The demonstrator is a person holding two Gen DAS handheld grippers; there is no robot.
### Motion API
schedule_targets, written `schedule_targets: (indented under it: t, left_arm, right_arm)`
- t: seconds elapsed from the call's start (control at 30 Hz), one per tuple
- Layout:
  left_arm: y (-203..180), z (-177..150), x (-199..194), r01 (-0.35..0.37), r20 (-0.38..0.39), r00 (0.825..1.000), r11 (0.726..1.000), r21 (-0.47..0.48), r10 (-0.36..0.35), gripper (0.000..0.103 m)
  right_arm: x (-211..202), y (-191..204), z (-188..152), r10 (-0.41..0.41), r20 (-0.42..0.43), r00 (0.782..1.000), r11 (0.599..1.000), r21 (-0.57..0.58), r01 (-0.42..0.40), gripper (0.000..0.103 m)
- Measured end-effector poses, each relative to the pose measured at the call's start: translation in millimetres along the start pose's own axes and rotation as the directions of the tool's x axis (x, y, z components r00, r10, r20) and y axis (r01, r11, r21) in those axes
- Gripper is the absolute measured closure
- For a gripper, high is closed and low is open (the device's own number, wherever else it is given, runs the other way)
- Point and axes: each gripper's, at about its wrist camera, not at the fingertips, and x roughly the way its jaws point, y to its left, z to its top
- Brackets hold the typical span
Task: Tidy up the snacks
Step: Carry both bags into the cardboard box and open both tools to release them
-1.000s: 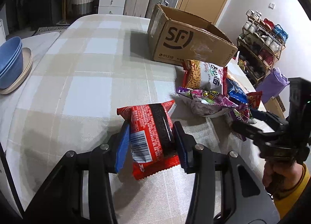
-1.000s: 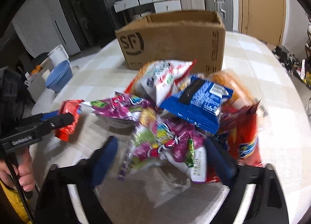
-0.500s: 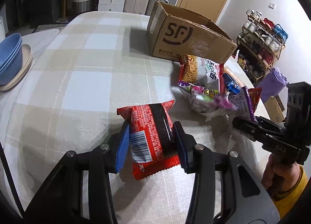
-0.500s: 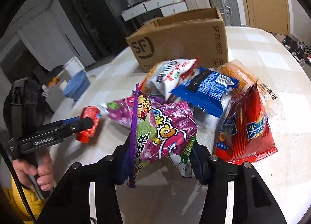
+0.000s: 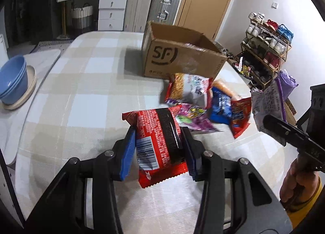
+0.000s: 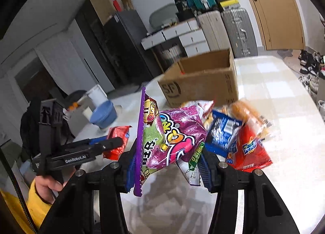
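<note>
Checked beige cloth covers the table (image 5: 77, 83), with packets in both claws above it and a heap of packets farther off.

Nearest in the left wrist view, the left claw (image 5: 158, 148) is clamped on a red packet (image 5: 156, 140), pads pressing its two long sides, so its long axis runs forward along the fingers; a barcode faces up near the claw end, and the white print on it is too small to read. In the right wrist view the right claw (image 6: 168, 165) has just been closing and now grips a purple packet (image 6: 172, 136), held clear of the cloth with its serrated purple edge standing upright by the left pad; cartoon lettering and Chinese characters show, but I cannot read the brand.

Beyond both claws lies the heap of loose snacks (image 5: 205, 100): a noodle packet, a blue one and a red one, overlapping.

Farthest stands the open cardboard box (image 5: 180, 55), marked "SF", touching the heap's far side. It lies straight ahead of both claws. The left claw's side reads "GenRobot.AI". Which hand is nearer the box I cannot tell.
</note>
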Motion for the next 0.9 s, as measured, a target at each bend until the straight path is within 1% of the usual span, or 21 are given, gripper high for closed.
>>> schedule_targets:
  t: [0.13, 0.23, 0.43, 0.6, 0.77, 0.83, 0.9]
  left_arm:
    - [-12, 4, -16, 0.005, 0.032, 0.999, 1.0, 0.016, -0.006, 0.063]
    - [-19, 7, -28, 0.007, 0.058, 0.998, 1.0, 0.03, -0.008, 0.063]
    - [-30, 6, -44, 0.025, 0.075, 0.997, 0.999, 0.044, -0.028, 0.063]
    - [-35, 5, -49, 0.02, 0.083, 0.996, 0.999, 0.045, -0.024, 0.063]
    - [-37, 6, -49, 0.023, 0.081, 0.996, 0.999, 0.048, -0.026, 0.063]
    - [-37, 7, -48, 0.034, 0.077, 0.996, 0.998, 0.046, -0.037, 0.063]
    - [-39, 12, -50, 0.027, 0.083, 0.996, 0.998, 0.051, -0.032, 0.063]
  right_arm:
    - [-25, 6, 5, 0.013, 0.061, 0.998, 1.0, -0.012, -0.012, 0.051]
    - [-36, 7, 5, 0.017, 0.084, 0.996, 1.0, -0.014, -0.015, 0.052]
    - [-46, 2, -2, 0.023, 0.088, 0.996, 1.0, 0.011, -0.024, 0.052]
    - [-49, -4, -2, 0.03, 0.094, 0.995, 0.999, 0.033, -0.034, 0.051]
    - [-47, -9, 4, 0.043, 0.098, 0.994, 0.998, 0.049, -0.048, 0.051]
    - [-45, -9, 11, 0.051, 0.1, 0.994, 0.998, 0.043, -0.056, 0.051]
    - [-44, -8, 20, 0.058, 0.107, 0.993, 0.998, 0.031, -0.062, 0.051]
